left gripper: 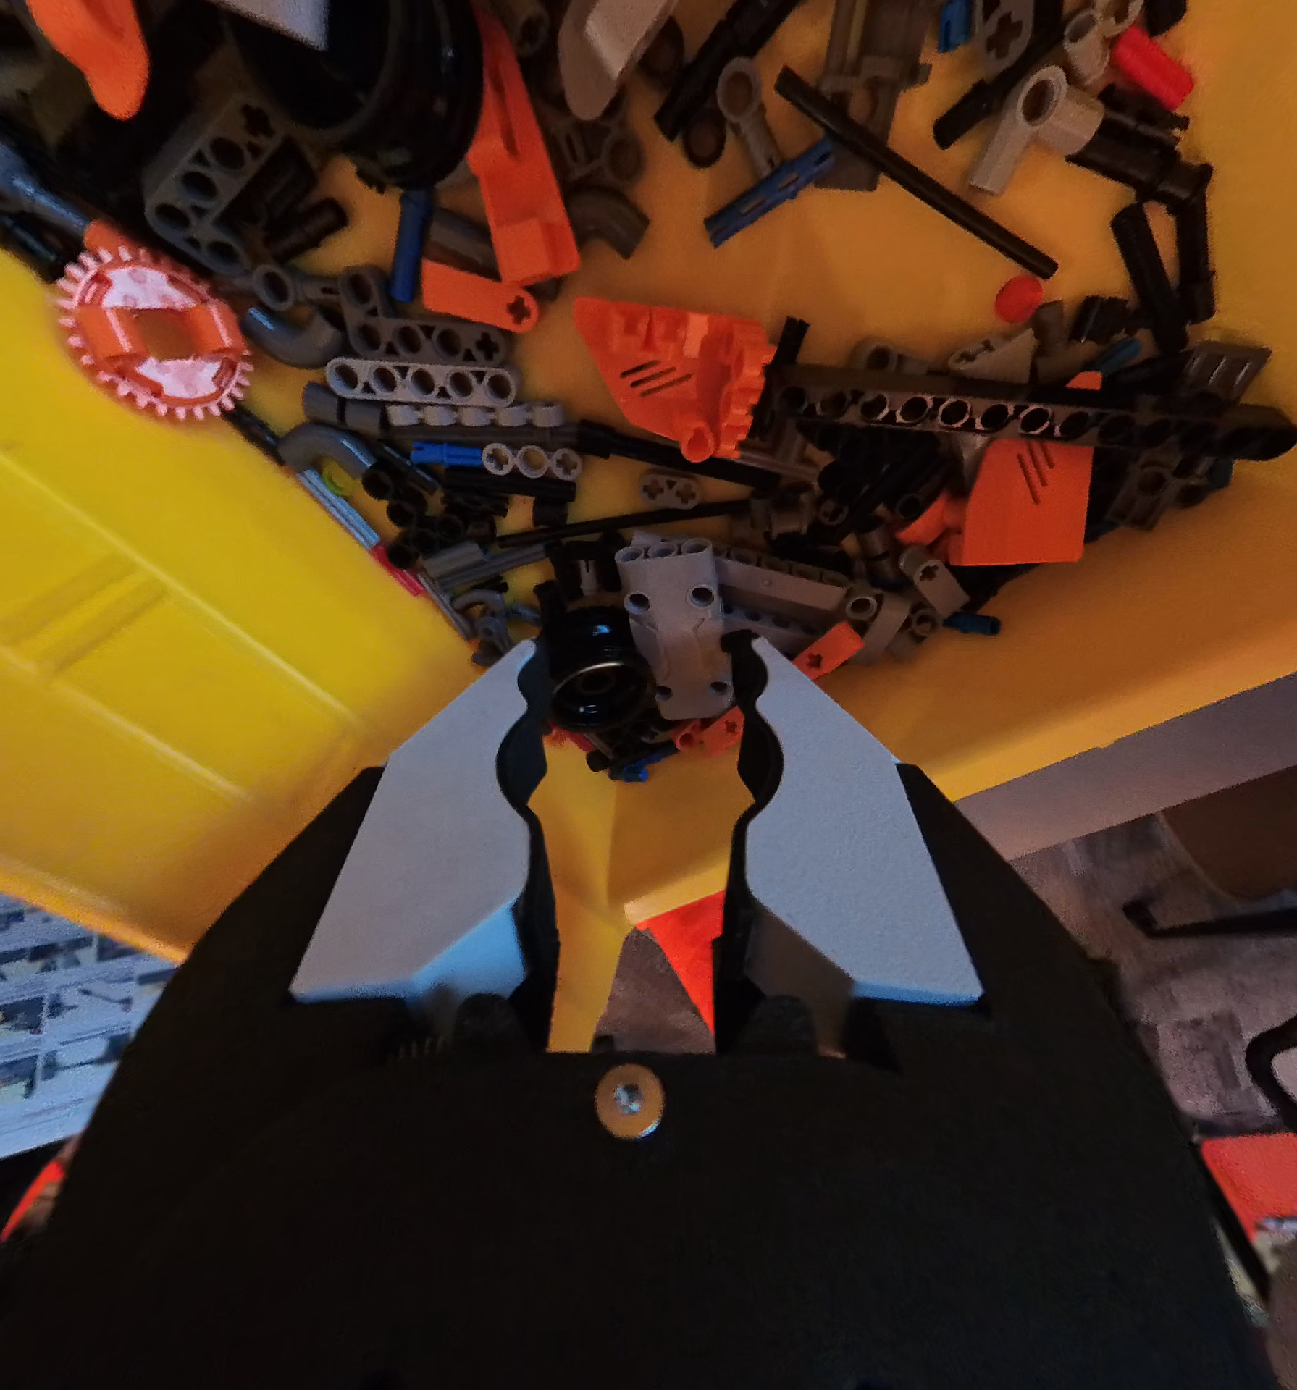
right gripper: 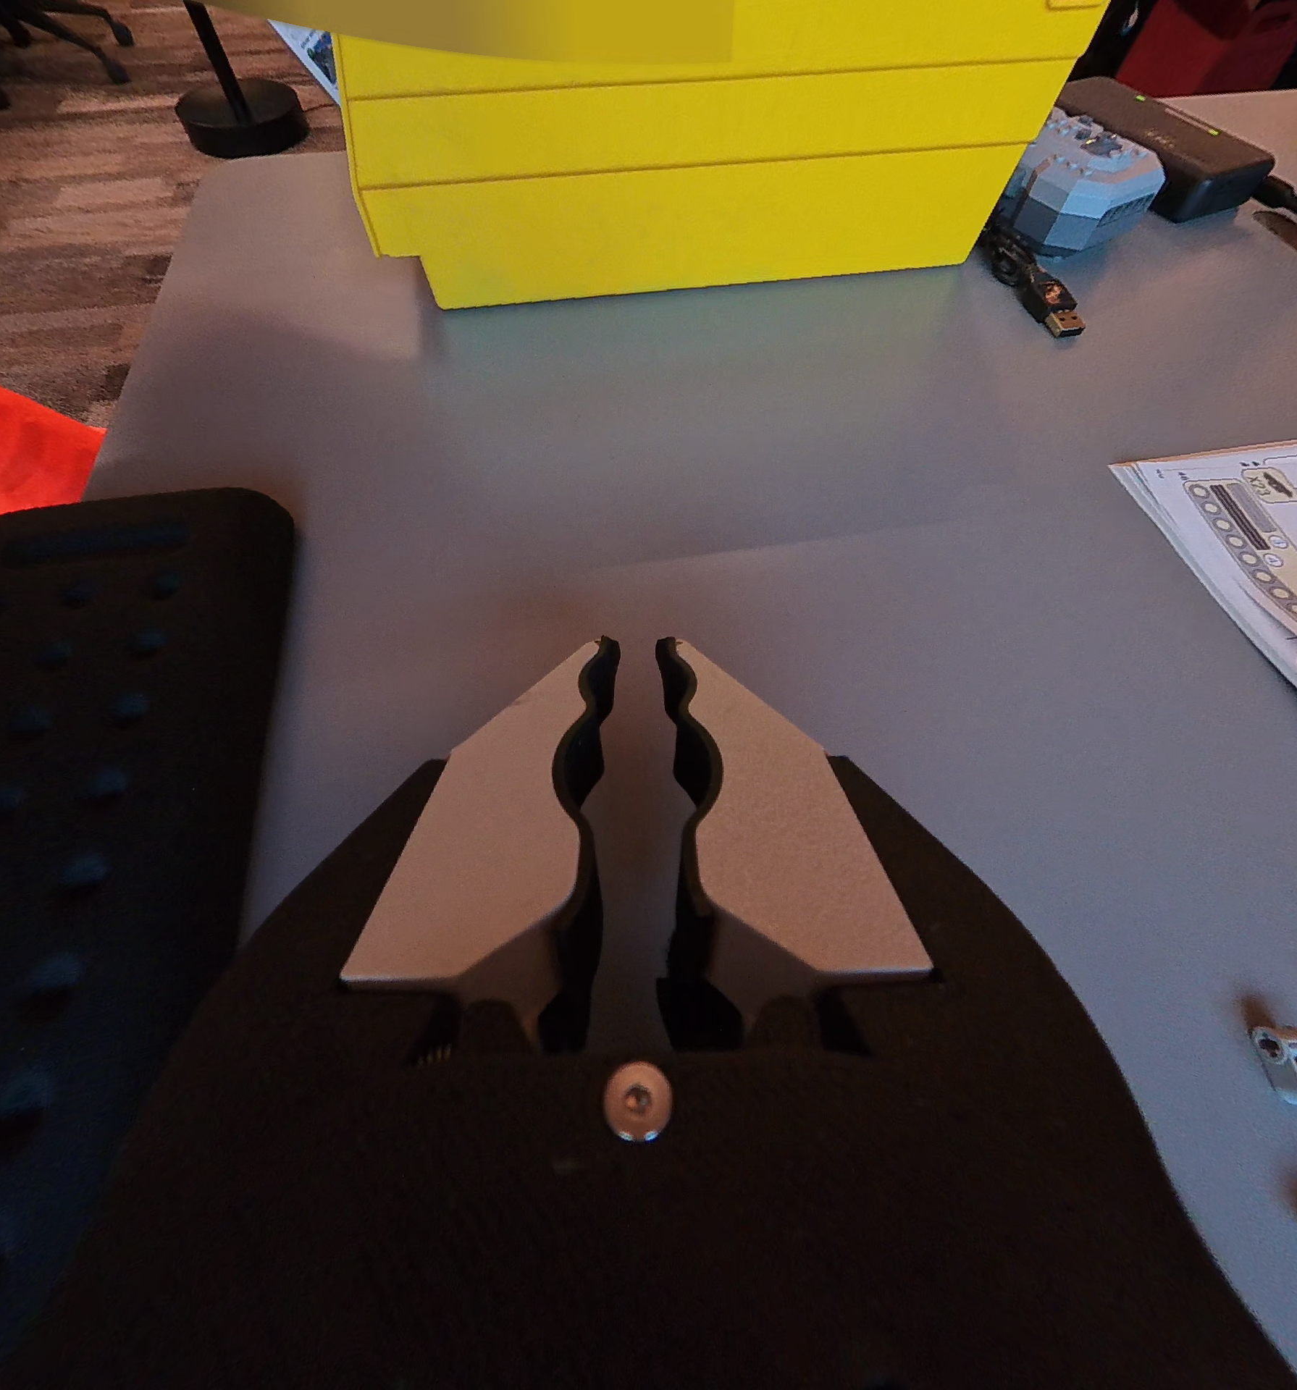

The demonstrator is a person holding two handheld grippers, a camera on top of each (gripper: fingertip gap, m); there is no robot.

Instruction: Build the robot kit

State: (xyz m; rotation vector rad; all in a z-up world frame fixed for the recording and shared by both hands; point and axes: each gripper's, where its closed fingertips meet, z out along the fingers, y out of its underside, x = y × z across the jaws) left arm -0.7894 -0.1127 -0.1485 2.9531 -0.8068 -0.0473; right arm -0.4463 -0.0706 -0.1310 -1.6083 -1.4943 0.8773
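Note:
My left gripper (left gripper: 634, 650) is open inside a yellow bin (left gripper: 179, 639), low over a heap of plastic building parts. A black wheel hub (left gripper: 596, 681) and a light grey block with holes (left gripper: 675, 624) lie between its fingertips. The left fingertip is against the hub and the right fingertip is at the block's edge. My right gripper (right gripper: 637, 647) hangs over a bare grey table (right gripper: 780, 421). Its jaws stand only a narrow gap apart and hold nothing.
The heap holds an orange gear (left gripper: 152, 335), orange panels (left gripper: 675, 372), a long black beam (left gripper: 1021, 414) and black axles. On the table stand the yellow bin (right gripper: 675, 165), a grey battery box (right gripper: 1081, 188), a USB cable (right gripper: 1044, 297), a booklet (right gripper: 1262, 556), a black pad (right gripper: 103, 752) and small grey connectors (right gripper: 1296, 1068). The gap from one gripper's tips to the other's is roughly 35 cm.

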